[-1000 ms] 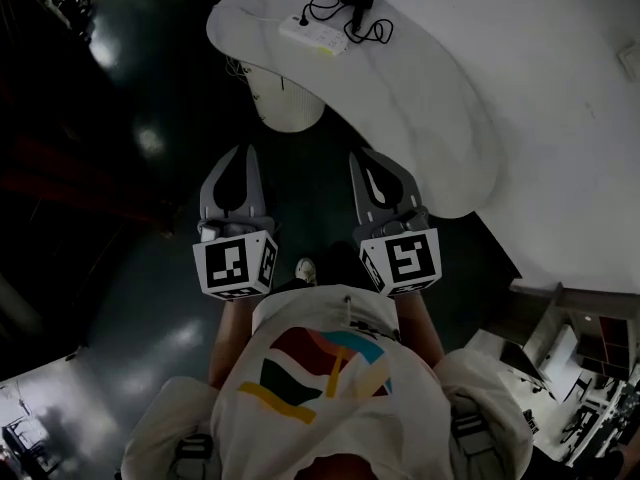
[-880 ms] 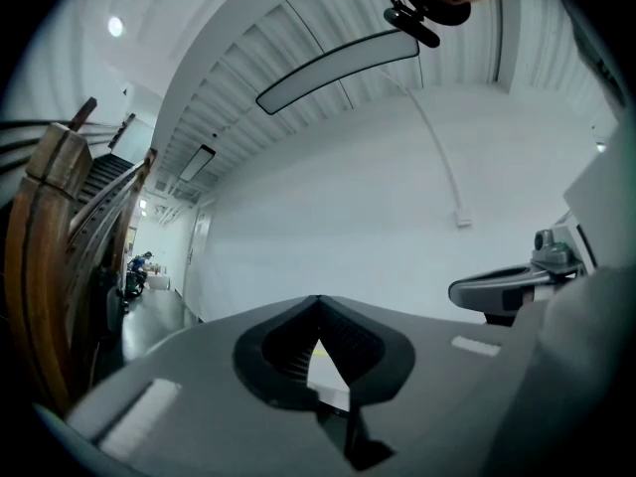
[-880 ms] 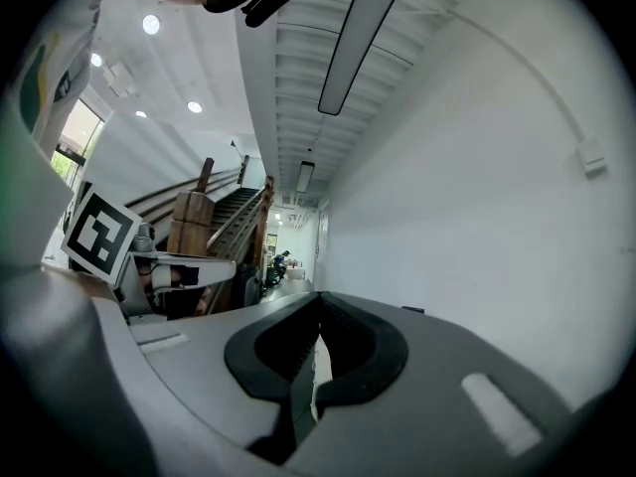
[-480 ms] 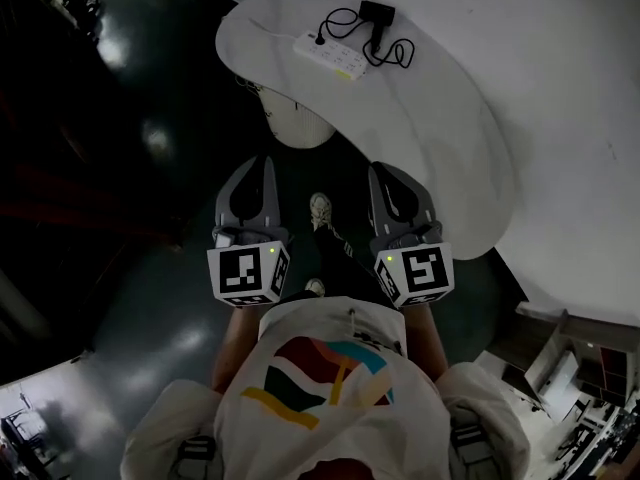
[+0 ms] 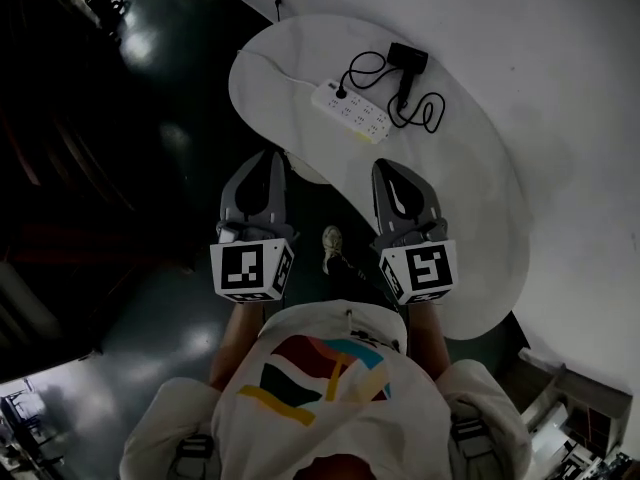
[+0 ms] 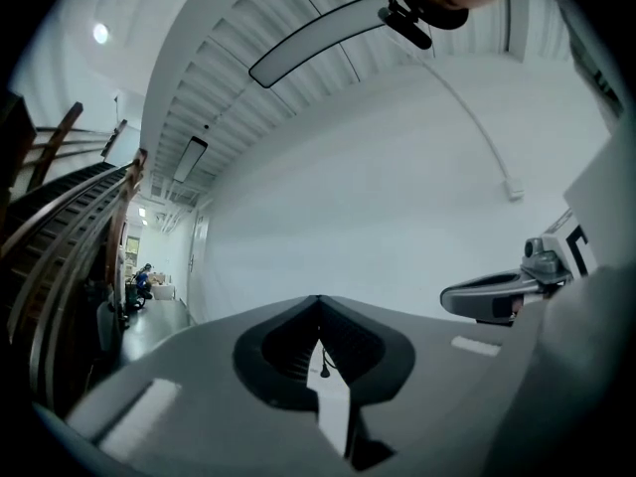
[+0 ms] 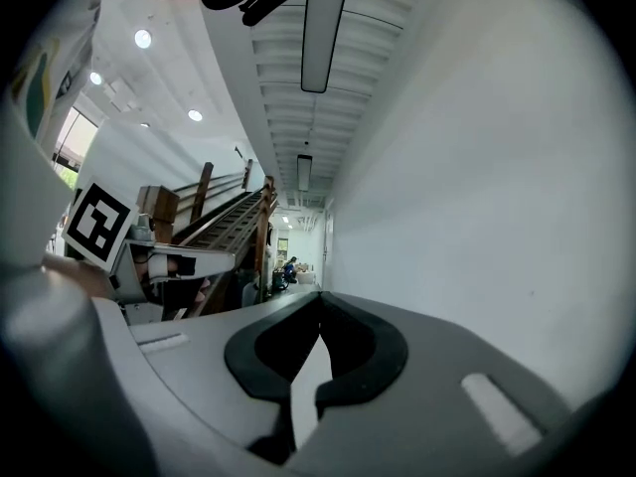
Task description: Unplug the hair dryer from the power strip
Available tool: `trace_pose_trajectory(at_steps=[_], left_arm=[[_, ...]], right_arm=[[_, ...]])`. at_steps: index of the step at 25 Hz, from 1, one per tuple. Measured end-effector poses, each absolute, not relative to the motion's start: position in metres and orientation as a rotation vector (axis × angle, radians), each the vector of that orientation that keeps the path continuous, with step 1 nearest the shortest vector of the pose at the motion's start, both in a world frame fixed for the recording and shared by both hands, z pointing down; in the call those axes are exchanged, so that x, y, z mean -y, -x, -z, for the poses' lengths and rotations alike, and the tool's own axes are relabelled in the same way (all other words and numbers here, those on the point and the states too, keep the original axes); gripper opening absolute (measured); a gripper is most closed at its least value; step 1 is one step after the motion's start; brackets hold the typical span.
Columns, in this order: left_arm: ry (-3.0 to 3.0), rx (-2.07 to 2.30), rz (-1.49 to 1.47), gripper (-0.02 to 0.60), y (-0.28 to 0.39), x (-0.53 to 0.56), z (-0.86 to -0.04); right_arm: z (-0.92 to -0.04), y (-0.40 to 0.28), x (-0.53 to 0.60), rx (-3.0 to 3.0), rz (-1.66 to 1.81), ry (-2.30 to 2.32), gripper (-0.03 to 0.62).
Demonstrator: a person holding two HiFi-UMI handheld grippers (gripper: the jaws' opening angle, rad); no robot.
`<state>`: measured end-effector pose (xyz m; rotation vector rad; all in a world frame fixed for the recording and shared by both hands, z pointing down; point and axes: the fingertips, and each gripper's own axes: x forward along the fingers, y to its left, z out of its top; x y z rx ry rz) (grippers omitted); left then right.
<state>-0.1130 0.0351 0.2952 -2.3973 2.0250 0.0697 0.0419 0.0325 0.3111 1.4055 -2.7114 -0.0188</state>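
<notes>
In the head view a white power strip [image 5: 351, 111] lies on a white rounded table [image 5: 470, 208], with a black plug in its left end. A black hair dryer [image 5: 408, 65] lies just beyond it, its black cord [image 5: 425, 113] looped beside the strip. My left gripper [image 5: 270, 156] hangs over the dark floor at the table's near edge, shut and empty. My right gripper [image 5: 385, 166] is shut and empty over the near part of the table. Both stay short of the strip. In the left gripper view the jaws [image 6: 319, 302] meet, as they do in the right gripper view [image 7: 320, 301].
A white cable [image 5: 275, 63] runs from the strip across the table to its far edge by the white wall [image 5: 560, 58]. The person's shoe [image 5: 332, 243] shows on the glossy dark floor [image 5: 150, 298] between the grippers. A wooden staircase [image 7: 214, 217] stands down the corridor.
The person has walked toward the table, both shut grippers moving forward. The table, strip and hair dryer now sit closer, and the right gripper has come over the table's near edge.
</notes>
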Motion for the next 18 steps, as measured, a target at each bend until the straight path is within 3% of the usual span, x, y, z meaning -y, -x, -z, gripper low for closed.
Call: trace_pose_trajectory(at_steps=[8,18], left_arm=[[2.362,-2.074,-0.093,-0.003,0.118,0.066,-0.287],[2.408,-2.027,-0.062,-0.003,0.093,0.124,-0.29]], right_arm=[[-0.312,-0.048,0.069,2.722,-0.015,-1.367,0.014],[-0.316,-0.049,0.116,2.733,0.008,-1.342,0.014]])
